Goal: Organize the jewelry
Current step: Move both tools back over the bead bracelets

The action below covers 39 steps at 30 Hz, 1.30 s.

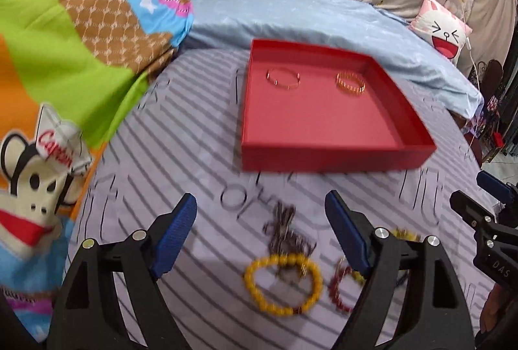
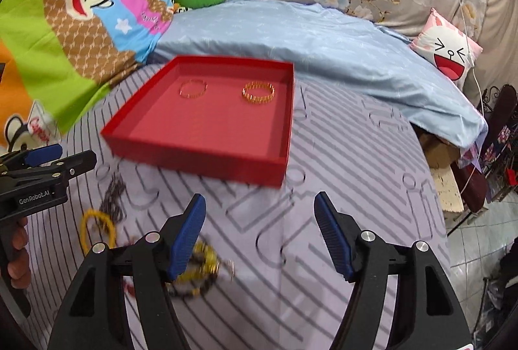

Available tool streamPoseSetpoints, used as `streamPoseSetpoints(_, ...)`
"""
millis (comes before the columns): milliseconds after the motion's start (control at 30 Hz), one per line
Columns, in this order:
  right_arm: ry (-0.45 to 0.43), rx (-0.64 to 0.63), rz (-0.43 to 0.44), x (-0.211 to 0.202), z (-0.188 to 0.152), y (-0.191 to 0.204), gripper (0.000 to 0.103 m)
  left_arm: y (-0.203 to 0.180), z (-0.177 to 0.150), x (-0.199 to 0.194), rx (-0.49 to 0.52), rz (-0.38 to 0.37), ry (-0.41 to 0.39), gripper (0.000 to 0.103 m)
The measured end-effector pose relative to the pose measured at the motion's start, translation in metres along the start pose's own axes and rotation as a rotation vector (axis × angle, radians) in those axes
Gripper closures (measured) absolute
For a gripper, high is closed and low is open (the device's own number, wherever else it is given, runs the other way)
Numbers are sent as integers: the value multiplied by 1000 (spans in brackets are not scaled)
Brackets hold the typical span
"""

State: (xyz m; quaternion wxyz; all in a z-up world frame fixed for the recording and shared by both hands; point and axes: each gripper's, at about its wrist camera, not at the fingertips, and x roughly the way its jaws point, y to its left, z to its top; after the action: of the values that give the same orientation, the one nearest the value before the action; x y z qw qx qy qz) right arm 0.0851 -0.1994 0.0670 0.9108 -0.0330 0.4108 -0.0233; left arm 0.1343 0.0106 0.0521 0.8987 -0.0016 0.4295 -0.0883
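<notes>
Left wrist view, left gripper (image 1: 260, 220) spread above yellow bead bracelet (image 1: 283, 283) (blurred), two gold bangles (image 1: 350, 84) in red tray (image 1: 323, 154), right gripper (image 2: 259, 220) spread, empty.

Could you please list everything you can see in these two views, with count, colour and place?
tray: one, red, on the striped bedsheet
bangles: two, gold, inside the tray at its far side
bead bracelet: one, yellow, on the sheet
dark red bracelet: one, beside the yellow one
dark chain: one, blurred, behind the bracelets
blue quilt: one, behind the tray
cartoon pillow: one, pink and white, far right
left tongs: open
right tongs: open
</notes>
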Motion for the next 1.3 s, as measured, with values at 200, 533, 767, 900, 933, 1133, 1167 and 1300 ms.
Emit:
streamPoseSetpoints(200,55,37,12,-6,-39,3,36,6,-38,0,-27,-9,50,26)
streamPoseSetpoints(533,99,33,28,-10,-66,19,36,15,-69,12,-7,22,62,39)
streamPoseSetpoints(767,98,20,58,-8,-67,34,36,12,-68,13,28,37,28,59)
streamPoseSetpoints(900,103,23,89,-5,-67,41,38,9,-66,13,38,8,19,83)
streamPoseSetpoints(933,105,25,98,-4,-66,42,40,9,-66,13,35,-4,22,91)
streamPoseSetpoints(1133,116,30,149,-1,-67,53,59,8,-75,5,27,-22,20,95)
streamPoseSetpoints(1167,117,33,153,1,-67,54,62,8,-77,4,24,-23,19,95)
streamPoseSetpoints(1300,129,56,176,8,-65,57,72,8,-82,1,22,-20,11,95)
